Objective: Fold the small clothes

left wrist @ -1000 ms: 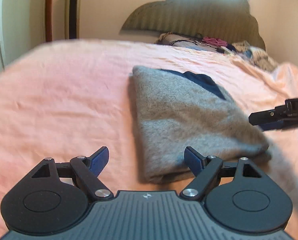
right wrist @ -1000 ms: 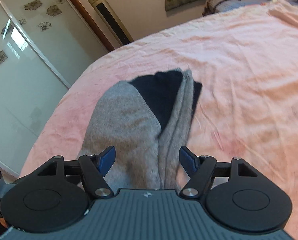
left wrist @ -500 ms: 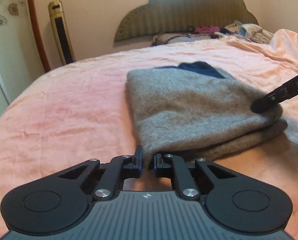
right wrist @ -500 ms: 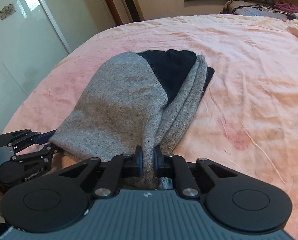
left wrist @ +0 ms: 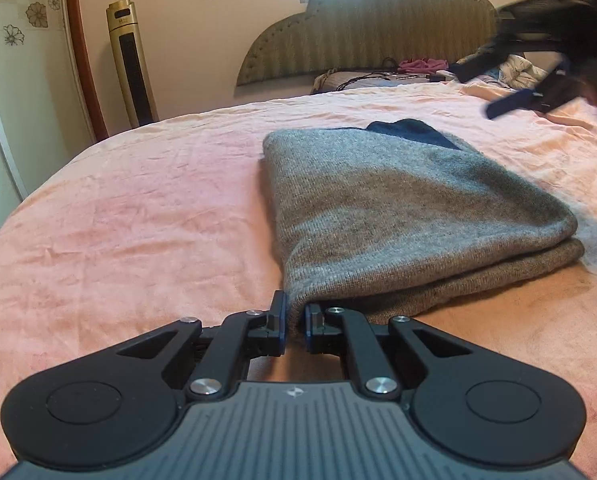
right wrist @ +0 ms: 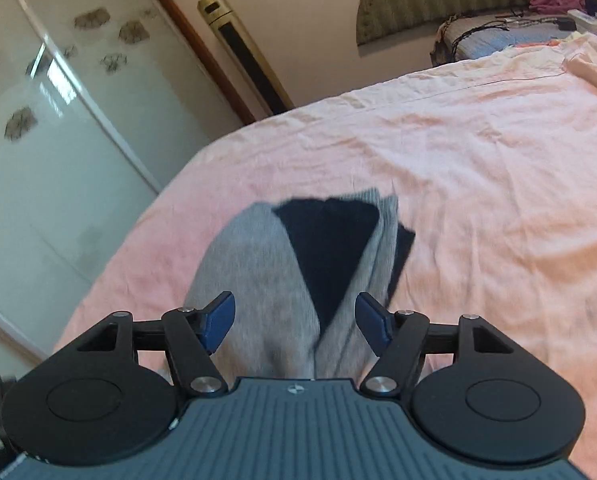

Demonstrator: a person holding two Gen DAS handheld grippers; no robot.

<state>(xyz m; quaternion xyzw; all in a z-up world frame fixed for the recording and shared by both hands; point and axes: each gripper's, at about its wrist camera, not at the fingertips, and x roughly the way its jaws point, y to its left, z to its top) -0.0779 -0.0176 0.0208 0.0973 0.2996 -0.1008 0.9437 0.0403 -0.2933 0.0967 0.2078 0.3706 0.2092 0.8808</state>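
A grey knitted garment (left wrist: 410,216) with a dark navy part (left wrist: 410,130) lies folded on the pink bed sheet (left wrist: 138,208). My left gripper (left wrist: 295,320) is shut on the garment's near left corner, low on the bed. My right gripper (right wrist: 294,322) is open and empty, raised above the garment's near end (right wrist: 258,280); the navy part (right wrist: 330,240) shows between its fingers. The right gripper also shows blurred at the upper right of the left wrist view (left wrist: 538,92).
A padded headboard (left wrist: 378,28) with a pile of clothes and cables (left wrist: 418,68) is at the far end. A gold tower fan (left wrist: 132,64) stands by the wall on the left. Glass wardrobe doors (right wrist: 58,120) flank the bed's left side.
My right gripper has let go of the garment's edge, opened and lifted away. My left gripper stays shut on the near corner and has shifted only slightly.
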